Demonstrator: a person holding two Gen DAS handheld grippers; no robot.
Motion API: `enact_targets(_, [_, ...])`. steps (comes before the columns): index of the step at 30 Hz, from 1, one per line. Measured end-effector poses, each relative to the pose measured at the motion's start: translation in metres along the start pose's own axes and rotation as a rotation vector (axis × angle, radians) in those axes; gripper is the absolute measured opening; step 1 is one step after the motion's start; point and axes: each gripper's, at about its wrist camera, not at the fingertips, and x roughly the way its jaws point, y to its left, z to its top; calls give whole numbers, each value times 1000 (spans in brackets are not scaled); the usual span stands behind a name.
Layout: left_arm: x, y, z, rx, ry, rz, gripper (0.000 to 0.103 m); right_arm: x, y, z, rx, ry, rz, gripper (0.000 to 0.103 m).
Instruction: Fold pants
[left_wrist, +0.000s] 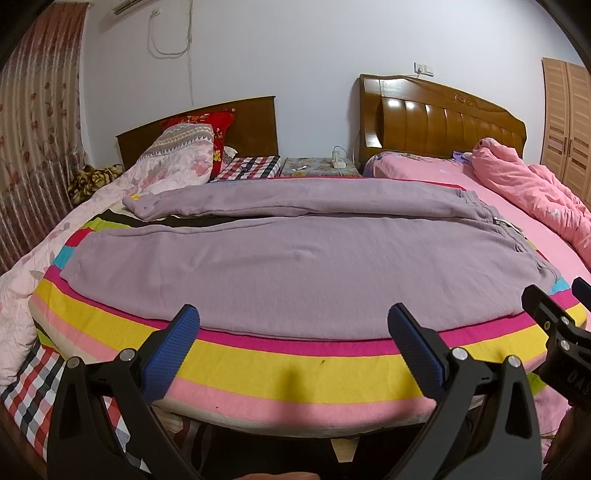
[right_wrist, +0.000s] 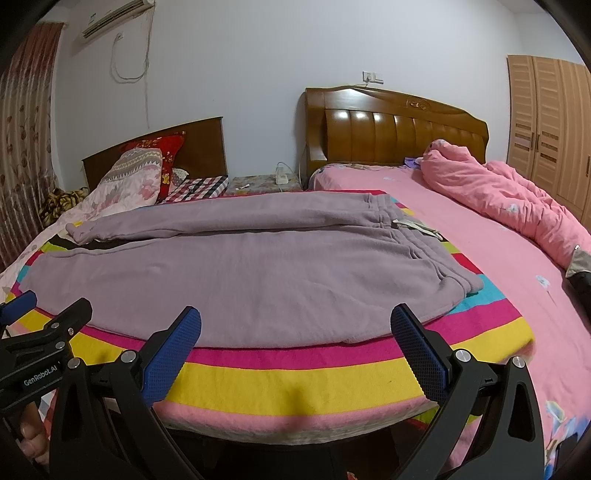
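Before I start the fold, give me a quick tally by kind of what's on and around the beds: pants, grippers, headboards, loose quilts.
Pants: 1, the purple pants, spread flat on the striped blanket.
Grippers: 2, the left gripper and the right gripper, both open and empty.
Headboards: 2, the dark headboard and the carved headboard.
Quilts: 2, the floral quilt and the pink quilt.
Total: 7

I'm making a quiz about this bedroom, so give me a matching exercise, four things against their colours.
Things:
1. pants
2. crumpled quilt
3. pillow at the dark headboard
4. gripper finger pads

Colours:
A. blue
B. pink
C. mauve
D. red

Pairs: 1-C, 2-B, 3-D, 4-A
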Motion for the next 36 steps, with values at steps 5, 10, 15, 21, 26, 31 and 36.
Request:
enact_targets(5, [0,-1,0,-1,8,0,102,1,1,3,-1,9,1,99])
enact_targets(10, [0,-2,1,0,9,0,102,1,1,2,-1,10,1,99])
enact_targets(15, [4,1,2,3,17,3,102,5,2,1,-10,16,4,99])
enact_targets(21, [21,3,11,11,36,10,102,20,-3,7,-27,27,3,99])
enact_targets(26, [46,8,22,23,68,16,102,47,-11,24,-28,54,-2,99])
enact_targets(31, [82,15,49,19,110,-11,102,85,-27,58,-45,81,46,99])
enact_targets(36, [119,28,116,41,44,-81,102,139,-59,127,-137,68,123,99])
